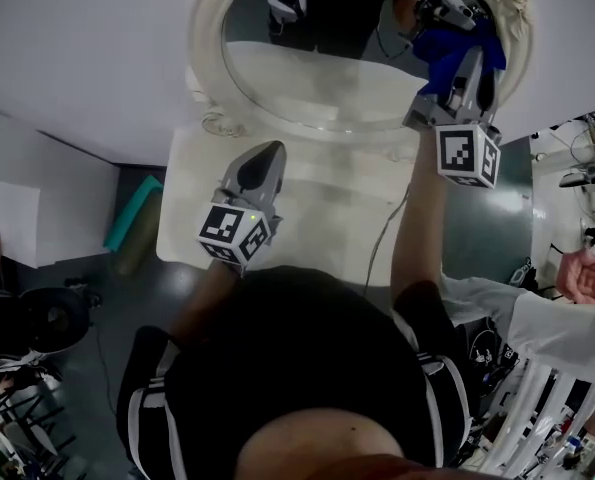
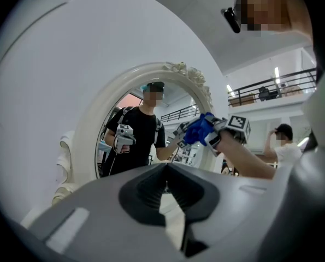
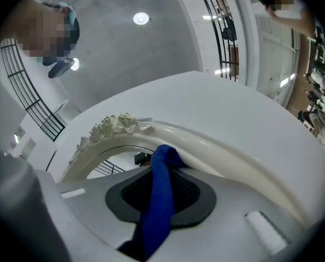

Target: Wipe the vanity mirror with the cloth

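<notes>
Wiping step under way: right hand-held gripper [image 3: 163, 167] pinching blue cloth [image 1: 438, 52] against mirror [image 1: 317, 83] at its right rim; left hand-held gripper [image 2: 166, 172] pressed together, empty, over worktop [image 1: 317, 218]; next move probably needs a steady leftward sweep.

A plain white wall [image 1: 67, 38] backs the white tabletop [image 1: 307, 218]. Off its left edge the floor [image 1: 107, 298] is dark grey, with a teal roll [image 1: 135, 213] beside a low white partition [image 1: 37, 208]. White railings [image 1: 537, 408] stand beyond the right edge. Overhead a round ceiling lamp [image 3: 141, 18] glows, and a black balcony rail [image 2: 293, 79] runs high up.
</notes>
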